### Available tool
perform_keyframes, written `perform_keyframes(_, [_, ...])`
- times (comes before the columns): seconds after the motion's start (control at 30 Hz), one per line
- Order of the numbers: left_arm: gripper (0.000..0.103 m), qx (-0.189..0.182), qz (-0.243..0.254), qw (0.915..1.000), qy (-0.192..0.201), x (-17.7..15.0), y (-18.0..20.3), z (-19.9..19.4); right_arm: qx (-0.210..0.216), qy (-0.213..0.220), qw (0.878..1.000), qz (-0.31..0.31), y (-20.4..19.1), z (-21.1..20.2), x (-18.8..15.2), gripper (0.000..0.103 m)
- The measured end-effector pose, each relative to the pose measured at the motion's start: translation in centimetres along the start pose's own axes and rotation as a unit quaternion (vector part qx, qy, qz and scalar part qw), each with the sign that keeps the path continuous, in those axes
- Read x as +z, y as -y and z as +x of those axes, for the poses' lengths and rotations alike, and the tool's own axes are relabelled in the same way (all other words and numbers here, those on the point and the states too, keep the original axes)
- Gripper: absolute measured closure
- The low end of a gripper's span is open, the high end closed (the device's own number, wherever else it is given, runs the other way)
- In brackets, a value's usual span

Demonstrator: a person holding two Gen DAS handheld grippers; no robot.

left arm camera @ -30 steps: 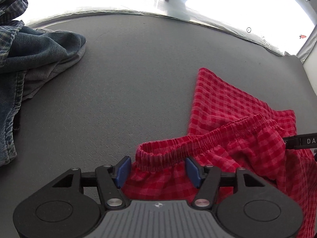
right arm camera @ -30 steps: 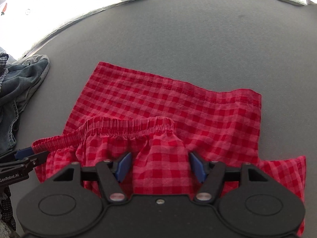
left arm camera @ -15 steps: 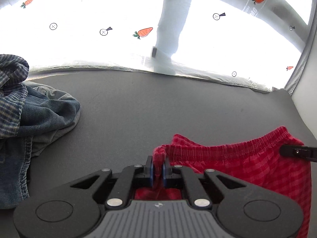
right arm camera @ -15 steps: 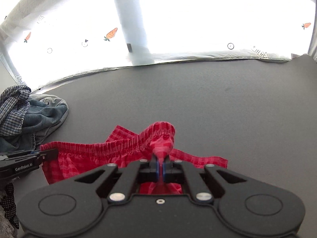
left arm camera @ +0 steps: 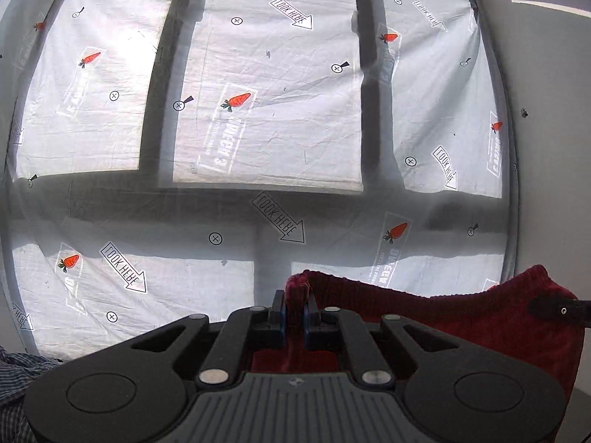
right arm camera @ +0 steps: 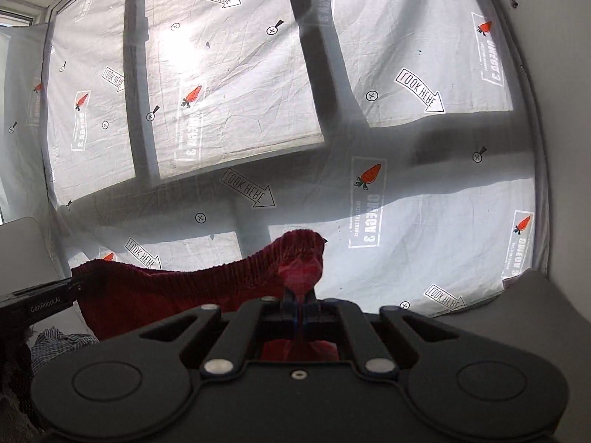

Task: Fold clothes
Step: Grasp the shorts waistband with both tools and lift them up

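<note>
Before the printed curtain [left arm camera: 266, 129], both tongs [left arm camera: 295, 313] [right arm camera: 300, 304] pinch red shorts [left arm camera: 443, 317].

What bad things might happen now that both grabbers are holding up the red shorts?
1. The left gripper and right gripper each pinch only a small bunch of the waistband of the red shorts, so the cloth might slip out.
2. The waistband sags between them, so the shorts may land wrinkled.
3. The checked clothes lie just below on the left; the hanging shorts might catch on them.
</note>
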State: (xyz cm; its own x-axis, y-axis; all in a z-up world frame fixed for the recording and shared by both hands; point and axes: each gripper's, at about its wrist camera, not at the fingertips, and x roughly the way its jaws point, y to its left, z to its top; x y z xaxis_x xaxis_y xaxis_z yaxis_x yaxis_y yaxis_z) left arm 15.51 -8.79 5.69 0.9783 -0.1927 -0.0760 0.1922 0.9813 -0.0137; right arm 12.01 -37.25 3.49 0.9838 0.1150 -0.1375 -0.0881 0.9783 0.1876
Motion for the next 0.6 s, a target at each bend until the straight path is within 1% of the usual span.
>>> perform_keyframes(0.07, [0.094,0.006,0.008,0.9997,0.024,1.8,0.8,-2.1,0.013,0.016,1.0,-0.002,0.3,-1.9,1.3,0.101])
perform_keyframes(0.13, [0.094,0.007,0.005,0.9993,0.038,3.2,1.7,-3.8,0.027,0.027,0.999,0.0,0.8,-3.7,2.4,0.1])
perform_keyframes(0.23, [0.094,0.006,-0.01,0.9989,0.045,5.1,2.8,-6.2,0.048,0.04,0.998,0.005,1.7,-5.8,3.7,0.1])
perform_keyframes(0.33, [0.093,0.01,-0.026,0.9986,0.044,6.0,3.2,-7.9,0.07,0.044,0.996,0.012,2.0,-7.6,4.9,0.1])
perform_keyframes(0.47, [0.093,0.034,-0.041,0.9983,0.022,5.6,3.6,-9.1,0.107,0.027,0.993,0.037,3.3,-8.0,5.7,0.099])
perform_keyframes(0.53, [0.093,0.05,-0.052,0.9974,-0.004,4.6,3.6,-8.5,0.116,0.009,0.992,0.04,3.7,-7.2,5.6,0.099])
perform_keyframes(0.6, [0.093,0.065,-0.06,0.9954,-0.036,2.8,3.6,-7.3,0.114,-0.019,0.993,0.031,3.9,-5.4,4.5,0.099])
